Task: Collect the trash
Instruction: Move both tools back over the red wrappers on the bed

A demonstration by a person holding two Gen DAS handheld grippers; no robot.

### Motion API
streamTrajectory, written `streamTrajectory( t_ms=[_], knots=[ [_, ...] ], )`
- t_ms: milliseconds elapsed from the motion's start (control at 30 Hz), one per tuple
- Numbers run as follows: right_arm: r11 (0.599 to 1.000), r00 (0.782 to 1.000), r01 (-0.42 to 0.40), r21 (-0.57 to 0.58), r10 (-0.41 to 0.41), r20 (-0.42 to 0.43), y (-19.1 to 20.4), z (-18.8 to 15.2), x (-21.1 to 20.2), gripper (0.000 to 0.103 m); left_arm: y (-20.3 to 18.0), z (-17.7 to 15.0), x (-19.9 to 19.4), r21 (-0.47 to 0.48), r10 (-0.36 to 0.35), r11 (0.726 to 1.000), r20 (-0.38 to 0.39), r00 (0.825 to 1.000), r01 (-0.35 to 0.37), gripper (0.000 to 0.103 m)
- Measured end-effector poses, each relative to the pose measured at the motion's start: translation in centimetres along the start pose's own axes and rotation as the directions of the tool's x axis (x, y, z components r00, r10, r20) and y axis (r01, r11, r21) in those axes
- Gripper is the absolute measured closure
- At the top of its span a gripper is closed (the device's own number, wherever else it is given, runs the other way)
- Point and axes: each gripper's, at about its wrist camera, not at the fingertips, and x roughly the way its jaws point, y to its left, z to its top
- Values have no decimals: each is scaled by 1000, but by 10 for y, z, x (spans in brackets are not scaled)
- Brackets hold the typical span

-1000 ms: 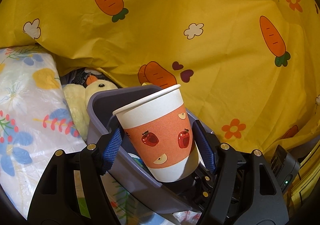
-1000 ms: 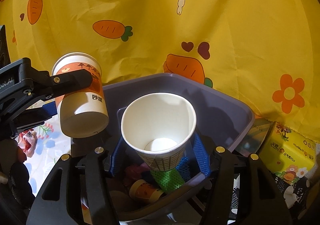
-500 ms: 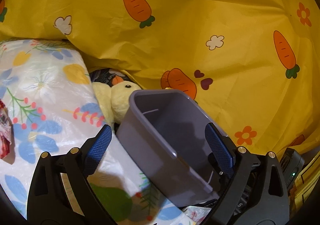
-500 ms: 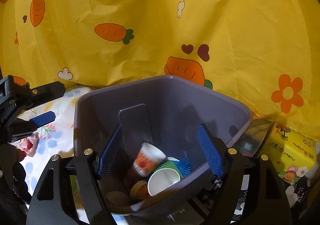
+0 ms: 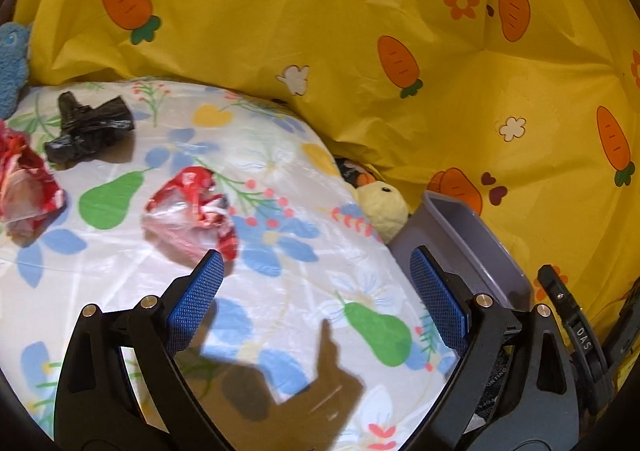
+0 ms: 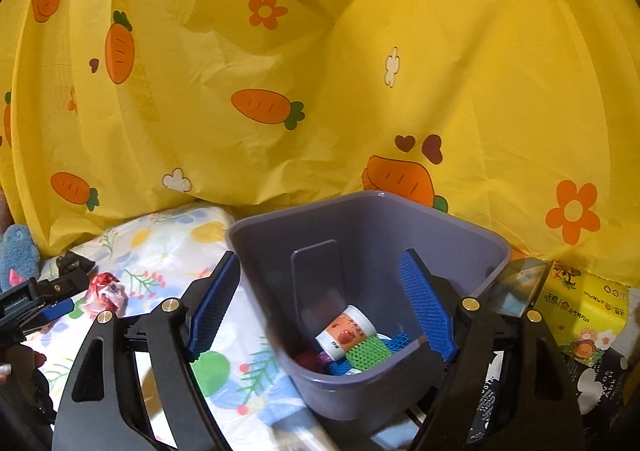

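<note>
A grey-purple bin (image 6: 472, 247) stands at the table's right; an orange paper cup (image 6: 346, 335), green mesh (image 6: 368, 351) and other scraps lie inside. In the left wrist view its corner (image 5: 468, 235) shows at right. My left gripper (image 5: 316, 303) is open and empty over the floral tablecloth (image 5: 280, 291), with a crumpled red-and-clear wrapper (image 5: 192, 211) just ahead of its left finger. A second red wrapper (image 5: 24, 187) and a black plastic bag (image 5: 88, 127) lie farther left. My right gripper (image 6: 322, 311) is open and empty, its jaws either side of the bin's near-left wall.
A yellow carrot-print cloth (image 6: 320, 91) hangs behind everything. A yellow plush duck (image 5: 380, 203) sits beside the bin. A blue plush toy (image 5: 12, 67) is at far left. A yellow tissue pack (image 6: 580, 311) lies right of the bin.
Both paper cups were let go and dropped into the bin. The left gripper opened and swung left over the tablecloth toward the wrappers. The right gripper opened and pulled back a little.
</note>
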Motion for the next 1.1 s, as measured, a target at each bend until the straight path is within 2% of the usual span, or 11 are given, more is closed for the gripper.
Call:
streamTrajectory(
  t_ms=[267, 400, 733, 1100],
  knots=[
    [992, 993, -115, -47, 113, -30, 59, -5, 0, 23, 72, -5, -54, -80, 162, 984, 72, 984, -156, 11],
    [984, 985, -166, -70, 162, -54, 88, -10, -1, 23, 99, -6, -71, -119, 210, 973, 85, 974, -199, 11],
    [961, 969, -241, -135, 229, -96, 143, -21, -1, 23, 131, -8, -95, -156, 278, 953, 103, 955, -260, 11],
    [933, 948, -307, -188, 282, -148, 186, -27, 10, 23, 157, -7, -106, -197, 307, 939, 105, 946, -283, 11]
  ],
)
